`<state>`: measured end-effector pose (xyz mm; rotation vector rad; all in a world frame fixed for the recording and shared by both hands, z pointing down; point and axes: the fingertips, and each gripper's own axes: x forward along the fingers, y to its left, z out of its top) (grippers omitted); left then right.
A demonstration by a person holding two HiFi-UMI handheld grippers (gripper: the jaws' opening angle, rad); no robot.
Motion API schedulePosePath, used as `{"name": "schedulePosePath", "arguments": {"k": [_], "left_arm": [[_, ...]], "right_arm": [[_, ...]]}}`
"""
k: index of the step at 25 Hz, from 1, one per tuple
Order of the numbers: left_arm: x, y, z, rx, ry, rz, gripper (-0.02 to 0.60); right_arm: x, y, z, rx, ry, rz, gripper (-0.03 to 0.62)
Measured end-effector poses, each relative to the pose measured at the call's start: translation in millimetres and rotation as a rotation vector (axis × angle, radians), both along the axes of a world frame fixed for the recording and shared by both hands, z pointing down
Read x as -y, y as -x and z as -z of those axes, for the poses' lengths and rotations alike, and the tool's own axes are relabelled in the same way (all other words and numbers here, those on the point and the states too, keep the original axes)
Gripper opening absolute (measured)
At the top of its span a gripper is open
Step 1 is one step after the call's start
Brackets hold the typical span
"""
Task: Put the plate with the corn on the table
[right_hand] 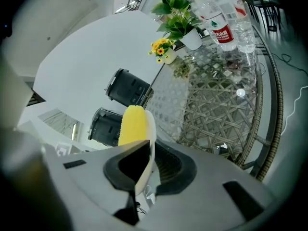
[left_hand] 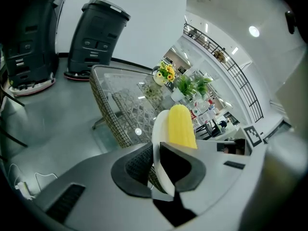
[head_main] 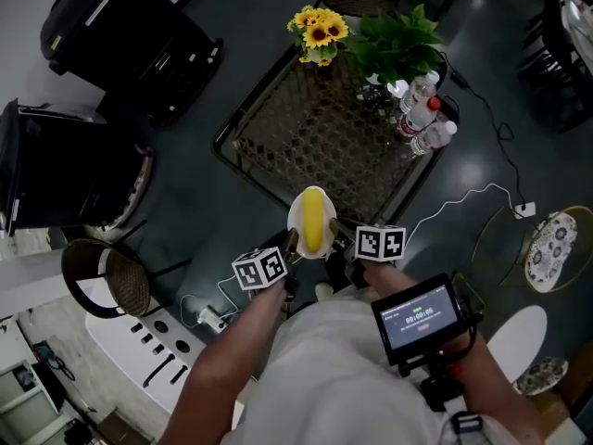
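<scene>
Plate [head_main: 296,221], white, smooth and oval, is held off the table at lower centre of the head view. It lies face up, with one yellow cob of corn [head_main: 314,219] along its length. The kernels run in fine even rows, and the cob covers most of the plate's middle.

My left gripper [head_main: 290,244] pinches the plate's left rim and my right gripper [head_main: 338,235] pinches its right rim. In each gripper view the thin white rim sits edge-on between two dark ribbed pads, and the jaws are closed down onto it with no gap visible. Both my forearms reach forward from the bottom edge of the head view and converge on the plate. The marker cubes sit just behind the jaws on either side.

The plate overlaps the near corner of the table [head_main: 306,137], which is a square clear glass top over an open woven lattice with a dark rim. I cannot tell whether the plate is over the glass or short of it.

At the table's far corner, upper centre of the frame, stand a small bunch of sunflowers [head_main: 319,31] and a leafy green plant [head_main: 398,44]. Clear plastic bottles [head_main: 422,114] cluster along the right edge. The floor is smooth and dark grey.
</scene>
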<state>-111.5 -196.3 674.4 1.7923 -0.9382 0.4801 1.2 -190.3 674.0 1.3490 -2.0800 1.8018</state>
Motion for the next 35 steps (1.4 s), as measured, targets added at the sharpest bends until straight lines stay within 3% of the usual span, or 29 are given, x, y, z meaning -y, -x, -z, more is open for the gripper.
{"name": "schedulePosePath", "arguments": {"k": [17, 35], "left_arm": [[50, -44, -36, 0.013, 0.015, -0.072, 0.054], [107, -51, -79, 0.099, 0.012, -0.080, 0.054]], "right_arm": [[42, -44, -36, -0.013, 0.052, -0.055, 0.037], [99, -51, -81, -0.044, 0.075, -0.073, 0.037]]}}
